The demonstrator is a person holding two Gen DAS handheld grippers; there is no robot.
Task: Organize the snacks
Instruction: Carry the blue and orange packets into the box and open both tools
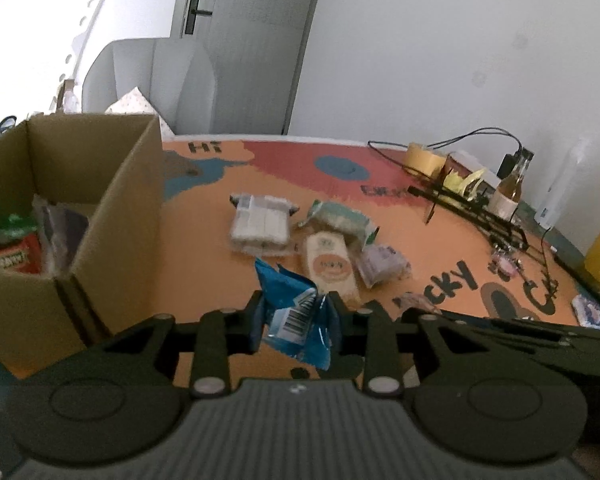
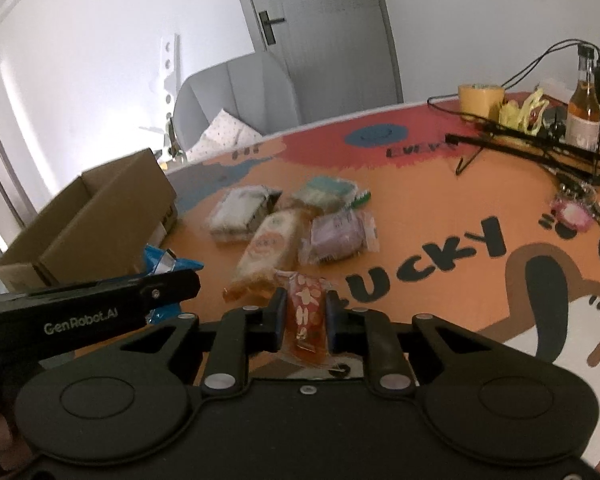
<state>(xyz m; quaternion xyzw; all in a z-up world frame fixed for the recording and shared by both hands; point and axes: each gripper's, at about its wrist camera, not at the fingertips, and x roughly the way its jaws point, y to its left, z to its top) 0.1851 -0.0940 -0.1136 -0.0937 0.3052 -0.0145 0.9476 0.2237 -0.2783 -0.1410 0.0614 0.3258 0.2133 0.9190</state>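
Step in hand: I judge both packets are freshly pinched and due for the cardboard box; doing it well means lifting clear of the loose pile before swinging over, and carrying each packet above the box wall before letting go.
Care: the blue wrapper is crumpled and slippery-looking, so I would keep the squeeze steady and avoid dragging its tail across the desk.
Left gripper: clenched partway on the blue snack packet, barcode side facing me, the pads pressing its sides.
Right gripper: clamped nearly closed on the orange snack packet, which stands upright between the pads.
Blue packet's place: just right of the box, close to its near corner.
Orange packet's place: farther right of the box, nearer me than the pile.
Remaining snacks: a cluster on the desk to the right of the box, well apart from it, still to be sorted.
Box contents: some wrapped items already lie inside.
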